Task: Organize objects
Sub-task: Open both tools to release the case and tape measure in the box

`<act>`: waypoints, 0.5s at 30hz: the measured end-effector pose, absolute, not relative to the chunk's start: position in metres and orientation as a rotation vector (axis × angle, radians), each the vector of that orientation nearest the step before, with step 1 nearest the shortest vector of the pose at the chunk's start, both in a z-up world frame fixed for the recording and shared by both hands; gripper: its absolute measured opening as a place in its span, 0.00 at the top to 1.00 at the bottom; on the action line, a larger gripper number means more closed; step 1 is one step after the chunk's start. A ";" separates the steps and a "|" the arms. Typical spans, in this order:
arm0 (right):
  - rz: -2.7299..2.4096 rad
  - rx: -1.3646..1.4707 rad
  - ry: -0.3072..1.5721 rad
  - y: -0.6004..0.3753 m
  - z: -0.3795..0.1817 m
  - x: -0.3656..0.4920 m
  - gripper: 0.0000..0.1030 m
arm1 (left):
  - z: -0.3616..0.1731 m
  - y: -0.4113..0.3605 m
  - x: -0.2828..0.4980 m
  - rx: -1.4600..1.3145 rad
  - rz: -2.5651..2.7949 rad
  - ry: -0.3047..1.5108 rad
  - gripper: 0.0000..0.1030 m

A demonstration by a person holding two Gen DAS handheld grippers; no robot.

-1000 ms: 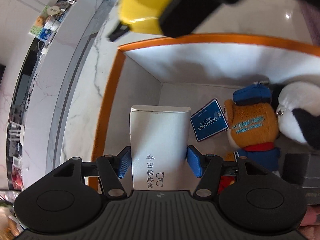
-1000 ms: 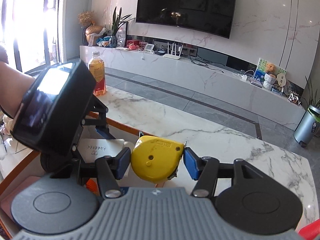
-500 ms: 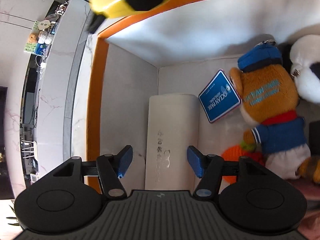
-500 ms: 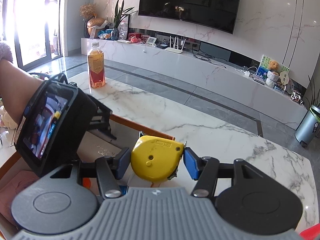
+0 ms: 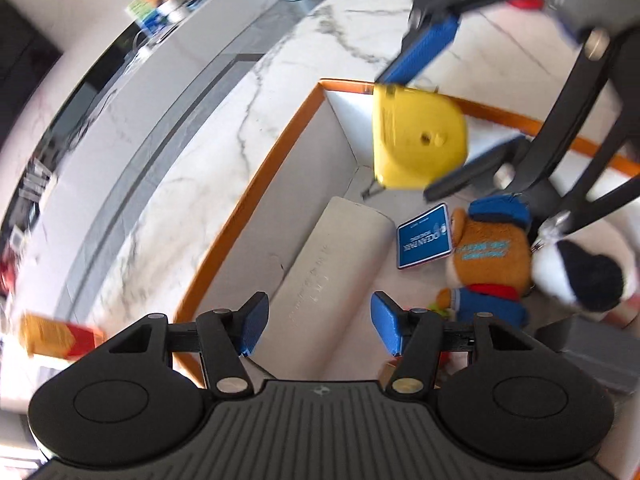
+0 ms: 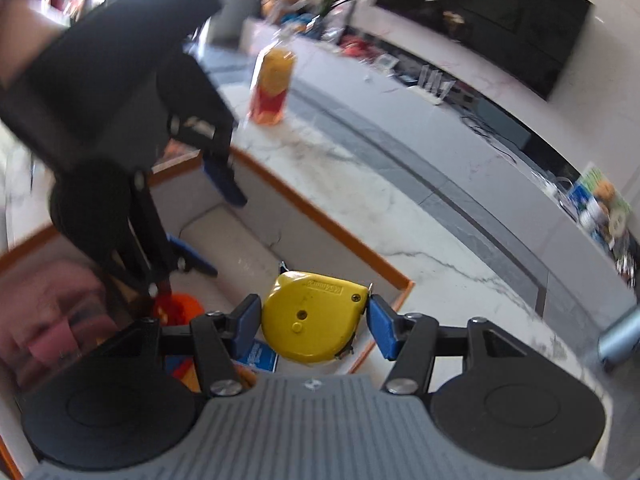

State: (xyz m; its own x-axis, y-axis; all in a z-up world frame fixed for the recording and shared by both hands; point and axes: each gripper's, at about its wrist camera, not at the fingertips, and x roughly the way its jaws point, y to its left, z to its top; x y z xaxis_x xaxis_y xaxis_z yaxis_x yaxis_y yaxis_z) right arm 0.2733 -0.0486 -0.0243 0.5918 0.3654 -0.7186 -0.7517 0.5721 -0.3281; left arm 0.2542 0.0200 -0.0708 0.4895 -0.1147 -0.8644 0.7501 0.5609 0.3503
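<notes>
My right gripper (image 6: 313,322) is shut on a yellow tape measure (image 6: 312,316) and holds it over the corner of an orange-rimmed white box (image 6: 320,220). In the left wrist view the tape measure (image 5: 418,136) hangs above the box (image 5: 256,184). My left gripper (image 5: 316,322) is open and empty above a white glasses case (image 5: 332,268) that lies in the box along its left wall. The left gripper also shows in the right wrist view (image 6: 212,220).
In the box lie a bear plush in blue (image 5: 488,252) with a blue tag (image 5: 424,236), a black-and-white plush (image 5: 580,272), an orange toy (image 6: 180,306) and a grey box (image 5: 600,352). A drink bottle (image 6: 272,88) stands on the marble table (image 6: 440,248).
My left gripper has let go of the glasses case, opened and drawn back from it. My right gripper has tilted down and brought the tape measure over the box.
</notes>
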 end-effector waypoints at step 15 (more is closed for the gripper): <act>0.873 -1.203 0.847 0.006 -0.075 0.324 0.42 | -0.061 0.043 0.256 0.662 -0.526 0.925 0.34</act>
